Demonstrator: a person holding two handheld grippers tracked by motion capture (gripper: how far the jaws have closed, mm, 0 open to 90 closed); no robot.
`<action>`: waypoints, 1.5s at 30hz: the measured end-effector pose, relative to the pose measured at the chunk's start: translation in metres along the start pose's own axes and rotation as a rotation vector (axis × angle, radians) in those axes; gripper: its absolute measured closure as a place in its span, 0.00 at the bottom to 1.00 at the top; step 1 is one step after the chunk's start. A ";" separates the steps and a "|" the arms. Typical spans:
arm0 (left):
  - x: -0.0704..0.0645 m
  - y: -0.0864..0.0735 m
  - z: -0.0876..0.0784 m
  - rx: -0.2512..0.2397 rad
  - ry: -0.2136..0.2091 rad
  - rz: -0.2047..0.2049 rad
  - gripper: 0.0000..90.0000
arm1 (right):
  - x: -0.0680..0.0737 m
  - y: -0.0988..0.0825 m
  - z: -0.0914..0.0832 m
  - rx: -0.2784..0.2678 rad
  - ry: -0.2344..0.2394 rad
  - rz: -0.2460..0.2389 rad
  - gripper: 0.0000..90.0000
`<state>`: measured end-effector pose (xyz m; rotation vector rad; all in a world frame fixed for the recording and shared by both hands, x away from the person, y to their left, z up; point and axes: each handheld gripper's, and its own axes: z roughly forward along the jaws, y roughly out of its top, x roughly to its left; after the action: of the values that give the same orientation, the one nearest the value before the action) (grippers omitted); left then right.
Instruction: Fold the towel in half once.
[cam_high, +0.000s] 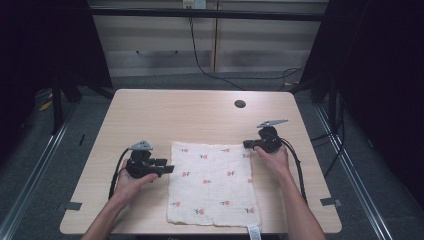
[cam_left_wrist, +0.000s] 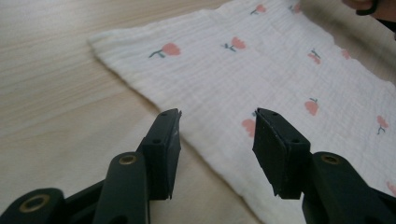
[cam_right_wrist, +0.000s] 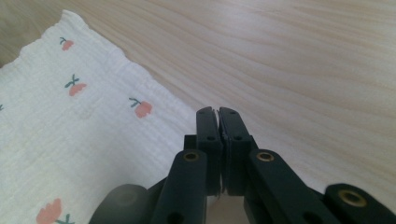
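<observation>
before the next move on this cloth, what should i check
1. White flower-printed muslin cloth flat on the light wooden table: ok
2. Left gripper fingers open: ok
3. Left fingers lined up at the cloth's edge: ok
4. Right gripper fingers shut: ok
5. Cloth corner caught between right fingers: cannot tell

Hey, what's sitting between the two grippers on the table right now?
The white flowered cloth lies flat between the left gripper and the right gripper, seen in the high view.
</observation>
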<state>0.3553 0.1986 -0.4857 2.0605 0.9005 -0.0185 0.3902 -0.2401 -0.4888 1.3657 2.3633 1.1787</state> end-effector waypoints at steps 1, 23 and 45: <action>0.009 0.009 0.002 -0.013 0.029 0.003 0.56 | 0.000 0.000 -0.002 -0.006 0.004 0.004 0.98; 0.049 0.046 0.052 0.004 0.147 -0.020 0.71 | 0.003 -0.002 0.001 -0.024 0.038 0.001 0.98; 0.040 0.051 0.038 -0.053 0.120 -0.003 0.98 | 0.002 0.004 -0.014 -0.083 0.056 0.019 0.98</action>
<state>0.4275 0.1761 -0.4862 2.0284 0.9670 0.1275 0.3848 -0.2447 -0.4757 1.3488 2.3150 1.3215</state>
